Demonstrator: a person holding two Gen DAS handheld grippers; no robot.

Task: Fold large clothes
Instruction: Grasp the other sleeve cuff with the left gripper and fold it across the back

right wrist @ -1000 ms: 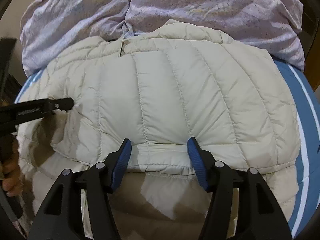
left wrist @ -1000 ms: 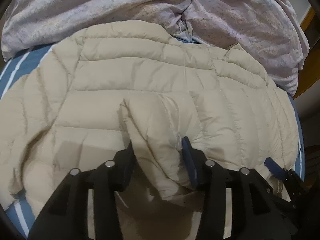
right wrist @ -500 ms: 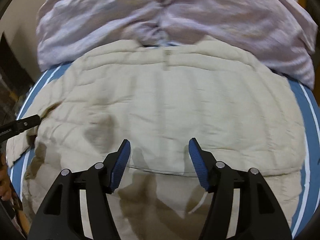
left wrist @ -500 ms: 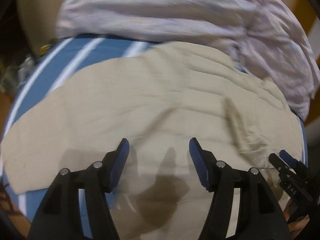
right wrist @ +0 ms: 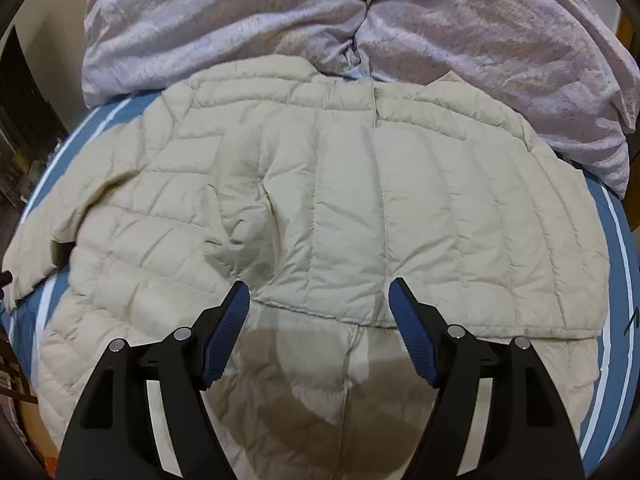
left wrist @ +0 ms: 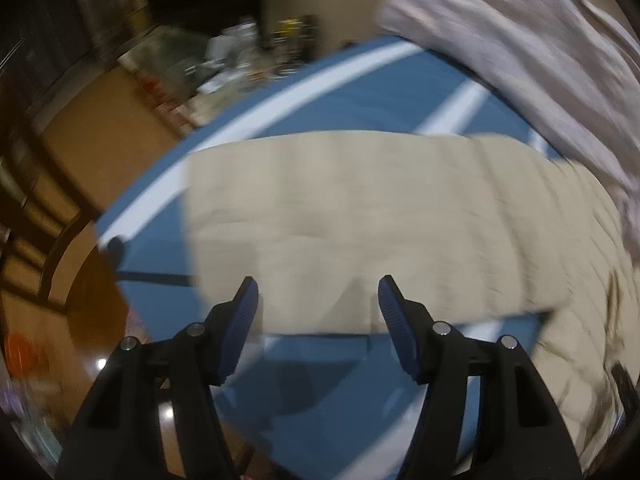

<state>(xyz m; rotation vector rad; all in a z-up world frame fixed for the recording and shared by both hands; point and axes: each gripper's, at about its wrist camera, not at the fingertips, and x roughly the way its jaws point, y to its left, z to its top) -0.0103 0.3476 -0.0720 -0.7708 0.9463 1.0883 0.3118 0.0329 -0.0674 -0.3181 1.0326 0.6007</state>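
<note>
Both grippers are hanging open and empty, the left gripper (left wrist: 318, 300) over the sleeve (left wrist: 360, 216), the right gripper (right wrist: 319, 300) over the jacket (right wrist: 352, 208), its jaws having just been widening. Jacket is lying on the bed (right wrist: 616, 248); grabbing the sleeve's cuff edge squarely is probably giving the cleanest fold.

1. The sleeve (left wrist: 360, 220), pinched a second ago in the left gripper (left wrist: 318, 320), has been released and is laid out flat across the blue striped sheet (left wrist: 360, 92).
2. The left gripper's jaws have been opened, with nothing between them.
3. The right gripper (right wrist: 319, 322) jaws have just been widened, empty, above the jacket (right wrist: 340, 208).
</note>
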